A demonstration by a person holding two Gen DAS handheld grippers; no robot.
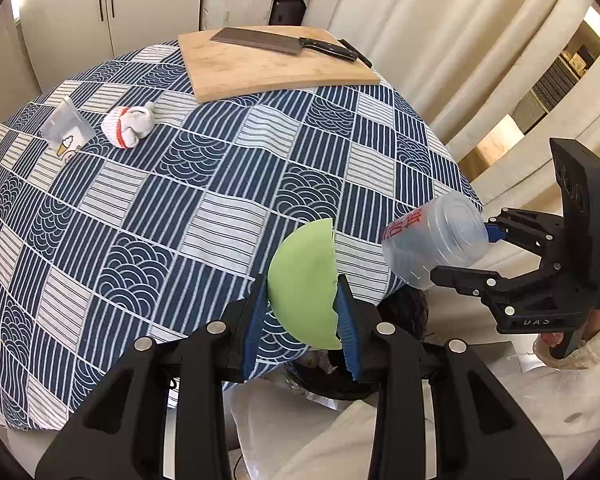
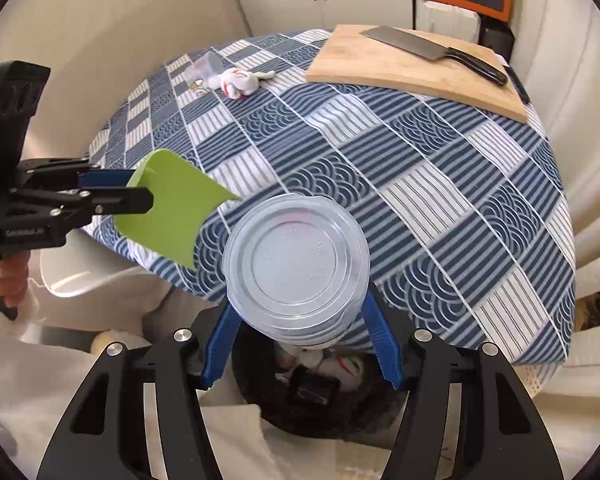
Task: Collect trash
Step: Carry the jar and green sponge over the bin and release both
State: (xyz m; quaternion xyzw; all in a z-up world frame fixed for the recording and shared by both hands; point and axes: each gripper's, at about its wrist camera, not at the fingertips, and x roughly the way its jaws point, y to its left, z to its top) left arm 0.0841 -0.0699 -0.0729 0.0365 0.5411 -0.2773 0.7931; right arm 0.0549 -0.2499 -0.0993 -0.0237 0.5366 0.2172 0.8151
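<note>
Both tongs (image 1: 302, 312) (image 2: 300, 344) grip trash: green shard (image 1: 304, 284), plastic cup (image 2: 296, 264).

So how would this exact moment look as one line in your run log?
left hand-held gripper: shut on green plate shard | right hand-held gripper: shut on clear plastic cup | both above bin

Wide open desk in the middle

We see clutter only at the desk (image 1: 220, 184) edges: cutting board (image 1: 276, 68) with cleaver (image 1: 260, 40) at the far side, crumpled tissue (image 1: 130, 126) and wrapper (image 1: 66, 128) far left.
</note>
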